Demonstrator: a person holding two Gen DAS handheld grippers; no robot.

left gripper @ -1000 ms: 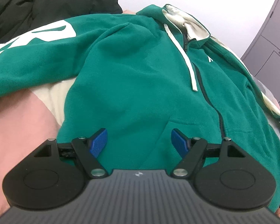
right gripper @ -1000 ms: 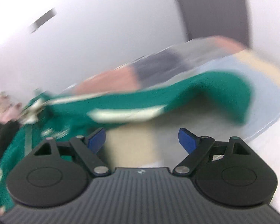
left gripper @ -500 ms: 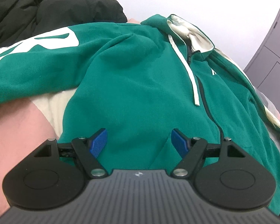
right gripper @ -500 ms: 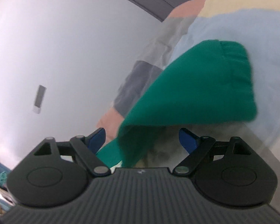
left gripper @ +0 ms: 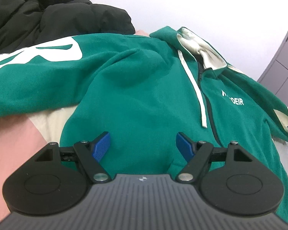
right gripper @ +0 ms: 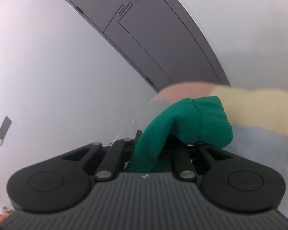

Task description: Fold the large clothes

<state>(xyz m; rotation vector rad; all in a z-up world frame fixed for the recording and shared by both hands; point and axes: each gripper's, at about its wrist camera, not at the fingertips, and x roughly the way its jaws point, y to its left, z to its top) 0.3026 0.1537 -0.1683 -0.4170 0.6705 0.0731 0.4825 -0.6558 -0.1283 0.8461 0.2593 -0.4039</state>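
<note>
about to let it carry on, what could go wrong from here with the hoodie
1. The right gripper is shut on only a bunched bit of the sleeve cuff; it may slip out mid-fold.
2. The left gripper hangs open over the green hoodie, so the body may drag.
3. The drawstring lies loose and could get folded in crooked.

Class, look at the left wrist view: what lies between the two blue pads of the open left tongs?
Only the green hoodie: its front panel fills the gap between the pads of the left tongs, which hold nothing. This shows in the left wrist view.
</note>
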